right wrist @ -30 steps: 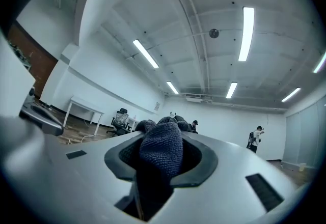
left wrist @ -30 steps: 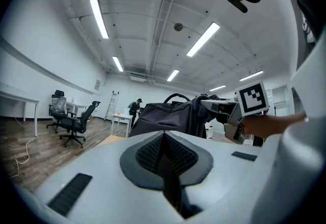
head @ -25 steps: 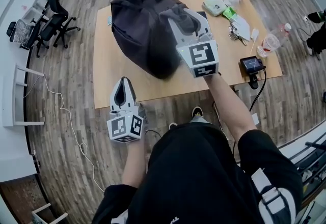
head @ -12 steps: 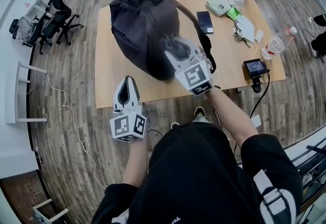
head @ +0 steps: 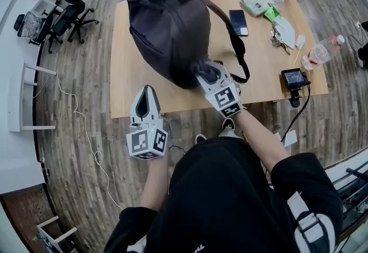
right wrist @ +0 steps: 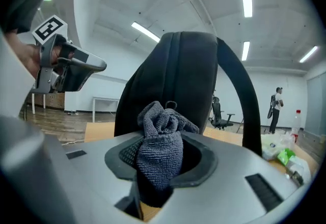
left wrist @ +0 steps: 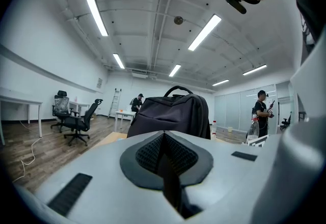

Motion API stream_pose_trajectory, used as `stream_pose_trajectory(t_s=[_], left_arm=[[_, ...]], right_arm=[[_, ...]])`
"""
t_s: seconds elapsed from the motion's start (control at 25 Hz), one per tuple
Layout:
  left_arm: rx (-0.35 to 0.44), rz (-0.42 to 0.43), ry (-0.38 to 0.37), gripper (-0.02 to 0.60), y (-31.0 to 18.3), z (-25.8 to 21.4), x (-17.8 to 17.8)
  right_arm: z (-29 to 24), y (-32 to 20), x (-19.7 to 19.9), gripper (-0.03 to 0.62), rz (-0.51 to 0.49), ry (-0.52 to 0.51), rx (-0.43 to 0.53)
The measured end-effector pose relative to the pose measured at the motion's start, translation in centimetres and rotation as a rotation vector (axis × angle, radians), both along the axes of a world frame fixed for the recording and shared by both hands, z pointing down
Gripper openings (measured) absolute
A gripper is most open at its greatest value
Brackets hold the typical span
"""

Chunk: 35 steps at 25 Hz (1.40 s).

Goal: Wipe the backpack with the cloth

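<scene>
My right gripper (head: 206,71) grips a bunched grey cloth (right wrist: 162,141) at the near side of the dark backpack (head: 167,22), which sits on the table (head: 129,88). My left gripper (head: 145,92) is clenched on nothing, by the table's front edge.

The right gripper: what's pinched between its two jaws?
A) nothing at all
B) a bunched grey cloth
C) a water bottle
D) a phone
B: the right gripper has its jaws closed on a bunched grey cloth, just in front of the dark backpack.
</scene>
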<state>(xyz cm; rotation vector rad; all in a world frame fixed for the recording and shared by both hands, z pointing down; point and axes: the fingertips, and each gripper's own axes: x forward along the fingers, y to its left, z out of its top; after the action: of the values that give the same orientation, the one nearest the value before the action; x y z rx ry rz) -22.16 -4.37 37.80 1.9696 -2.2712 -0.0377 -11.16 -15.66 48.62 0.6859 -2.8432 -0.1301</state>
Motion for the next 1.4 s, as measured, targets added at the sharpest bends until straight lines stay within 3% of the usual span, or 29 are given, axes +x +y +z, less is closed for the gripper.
stream_pose_trajectory(t_s=[0.12,0.28,0.6,1.04,1.28,1.4], left_arm=[[0.002,-0.007,-0.005,0.015,-0.1,-0.2,-0.3],[0.003,-0.018,-0.01,0.015,0.0,-0.3,-0.4],[0.01,-0.034,-0.017,0.015,0.2,-0.6,-0.8],[0.015,-0.043,-0.025,0.015,0.2,-0.9,-0.8],[0.01,-0.07,-0.025,0.015,0.9,-0.6,-1.5],[0.012,-0.077,-0.021,0.015,1.1,-0.6,-1.8]], right_arm=[[2.1,0.6,0.2,0.132,-0.008,-0.005,-0.075],[4.8,1.7,0.3,0.133,-0.027,0.048,-0.106],[7.4,2.9,0.5,0.133,-0.034,0.086,-0.085],[14.8,4.4,0.7,0.133,-0.086,0.335,-0.134],[14.5,4.8,0.2,0.133,-0.047,0.351,-0.155],[11.3,5.9,-1.0,0.132,-0.085,0.273,-0.095]])
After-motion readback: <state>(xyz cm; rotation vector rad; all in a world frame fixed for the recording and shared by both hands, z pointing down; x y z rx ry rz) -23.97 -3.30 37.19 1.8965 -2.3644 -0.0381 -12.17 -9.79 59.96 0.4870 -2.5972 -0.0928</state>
